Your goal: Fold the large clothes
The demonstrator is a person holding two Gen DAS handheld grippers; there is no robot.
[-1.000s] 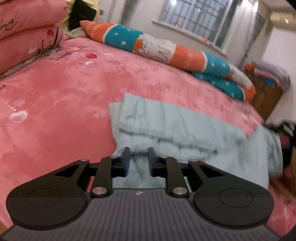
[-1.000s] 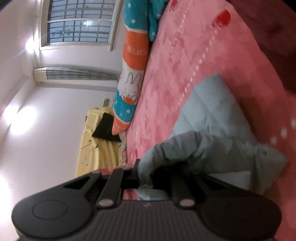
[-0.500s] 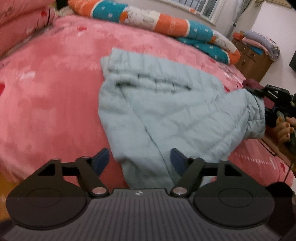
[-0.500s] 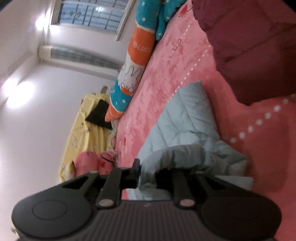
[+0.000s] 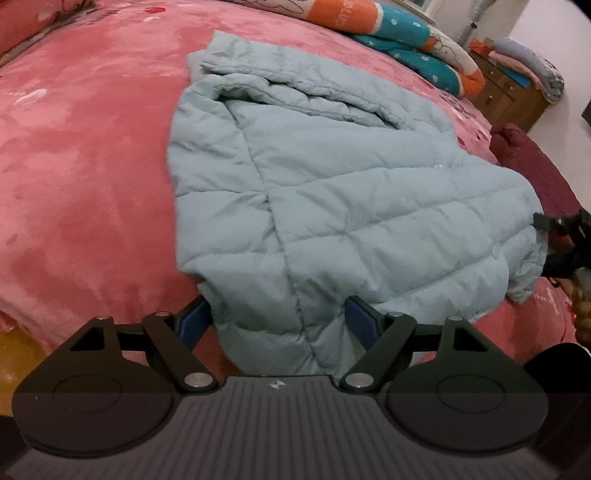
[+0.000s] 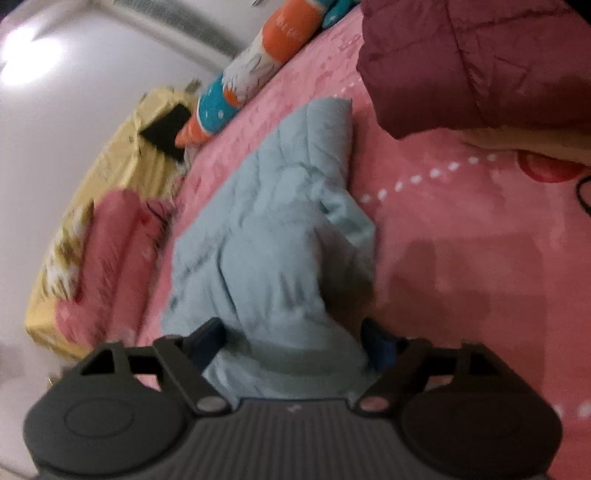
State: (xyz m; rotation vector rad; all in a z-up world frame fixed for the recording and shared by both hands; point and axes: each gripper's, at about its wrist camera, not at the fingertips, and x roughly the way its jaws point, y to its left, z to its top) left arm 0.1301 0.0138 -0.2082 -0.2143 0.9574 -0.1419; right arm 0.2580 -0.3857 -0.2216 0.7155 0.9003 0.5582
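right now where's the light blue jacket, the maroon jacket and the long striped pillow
light blue jacket [image 5: 351,206]: left wrist view, on the quilted middle panel
maroon jacket [image 6: 480,59]: right wrist view, on its broad quilted face
long striped pillow [image 5: 351,16]: left wrist view, on an orange band

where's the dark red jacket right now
The dark red jacket lies on the pink bedspread at the upper right of the right wrist view, just beyond the light blue quilted coat, apart from it.

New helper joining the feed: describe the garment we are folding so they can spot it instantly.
Start from the pink bedspread that fills the view. In its middle lies the pale blue quilted jacket, partly folded. Unlike the dark red garment beside it, it is light, stitched in puffy panels and shows small buttons.
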